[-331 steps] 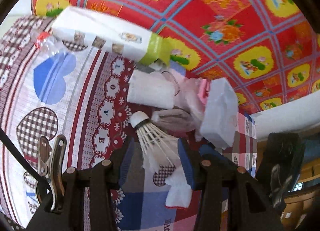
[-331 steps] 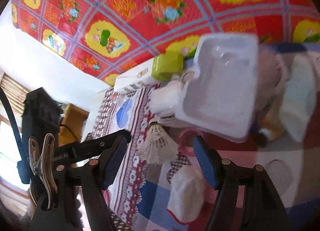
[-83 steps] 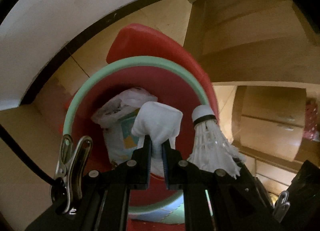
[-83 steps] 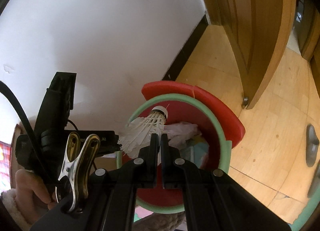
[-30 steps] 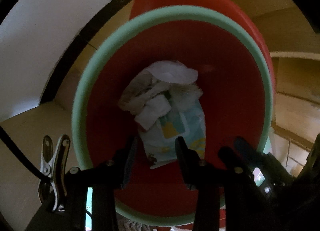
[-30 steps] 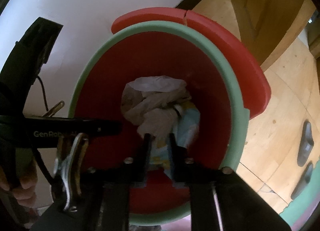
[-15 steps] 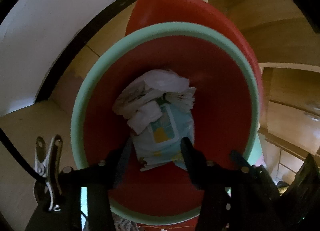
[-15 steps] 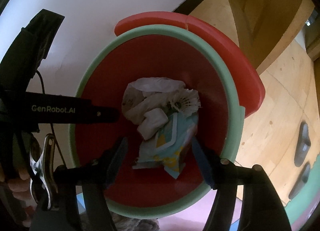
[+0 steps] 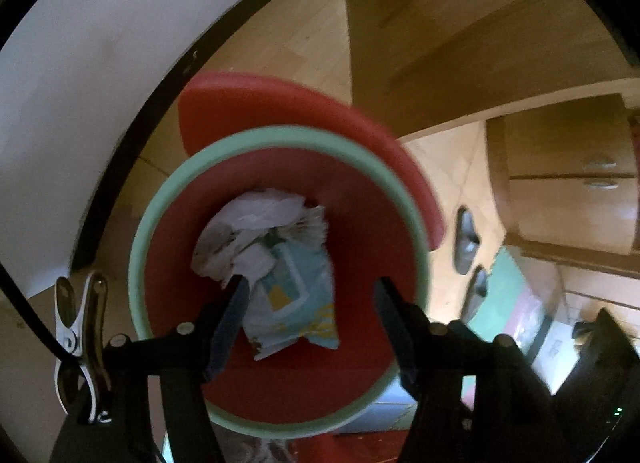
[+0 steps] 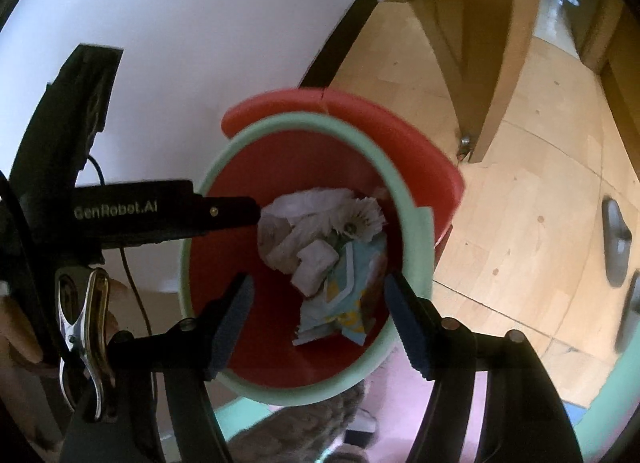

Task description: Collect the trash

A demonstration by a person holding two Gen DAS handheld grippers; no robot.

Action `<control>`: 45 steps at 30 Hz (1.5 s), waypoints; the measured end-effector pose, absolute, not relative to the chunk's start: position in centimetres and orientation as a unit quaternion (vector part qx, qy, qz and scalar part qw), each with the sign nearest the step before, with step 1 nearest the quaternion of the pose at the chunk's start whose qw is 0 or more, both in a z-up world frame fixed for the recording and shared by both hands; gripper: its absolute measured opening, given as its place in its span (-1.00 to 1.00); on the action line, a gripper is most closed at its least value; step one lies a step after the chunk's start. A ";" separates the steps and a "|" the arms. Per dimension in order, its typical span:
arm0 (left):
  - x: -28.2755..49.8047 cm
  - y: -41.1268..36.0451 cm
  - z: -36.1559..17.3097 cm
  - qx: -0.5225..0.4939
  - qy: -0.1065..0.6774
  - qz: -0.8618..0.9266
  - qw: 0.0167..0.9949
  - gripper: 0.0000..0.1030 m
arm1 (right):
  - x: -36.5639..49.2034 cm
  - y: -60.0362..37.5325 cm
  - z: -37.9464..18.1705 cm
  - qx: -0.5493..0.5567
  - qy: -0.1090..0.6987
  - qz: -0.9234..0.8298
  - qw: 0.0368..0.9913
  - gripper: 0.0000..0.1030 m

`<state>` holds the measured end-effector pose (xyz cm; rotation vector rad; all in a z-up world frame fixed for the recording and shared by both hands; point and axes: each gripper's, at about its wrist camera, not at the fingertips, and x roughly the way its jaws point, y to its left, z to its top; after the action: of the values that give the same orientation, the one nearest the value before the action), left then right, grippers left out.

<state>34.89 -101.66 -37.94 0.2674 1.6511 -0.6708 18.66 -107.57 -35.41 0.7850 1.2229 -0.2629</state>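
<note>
the left hand-held gripper (image 9: pixel 310 317) hangs over the bin with its jaws spreading wider and nothing between the pads; the white wad it pinched a few seconds ago is gone from them. the right hand-held gripper (image 10: pixel 318 313) also stands wide apart and empty, where a second ago it was nearly closed low in the bin's mouth. both now sit higher above the rim than they did a second back, so the bin looks smaller in each view.

below them the red bin (image 9: pixel 360 363) with its pale green rim (image 9: pixel 138 247) stands on the wooden floor (image 10: pixel 520 203) near the white wall (image 10: pixel 220 43). the dropped pieces lie at the bottom: the white wad (image 10: pixel 316 259) on the crumpled white paper (image 9: pixel 256 211), the shuttlecock (image 10: pixel 358 219) feathers-up just beside it, both resting against a light blue printed packet (image 9: pixel 296 303).

this drop reads as done: both pieces are in the bin and both hands are free. the next step is likely a return to the tabletop for the trash seen there earlier, if any of it is left.
</note>
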 end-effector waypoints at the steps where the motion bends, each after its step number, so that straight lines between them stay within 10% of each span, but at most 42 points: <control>1: 35.0 -101.6 -37.4 0.108 0.716 -0.290 0.626 0.33 | 18.6 -107.8 -35.0 0.362 0.553 -0.123 0.740 0.35; 36: 36.1 -101.3 -16.6 0.009 0.609 -0.381 0.696 0.34 | 20.2 -109.6 -17.2 0.330 0.476 -0.120 0.807 0.41; 45: 34.3 -98.4 -9.6 -0.005 0.553 -0.431 0.713 0.75 | 18.5 -108.3 -12.6 0.336 0.446 -0.109 0.822 0.42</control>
<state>34.32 -98.39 -9.62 -0.0118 1.2255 -0.9547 18.46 -108.29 -12.63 0.7140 0.9491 -0.2329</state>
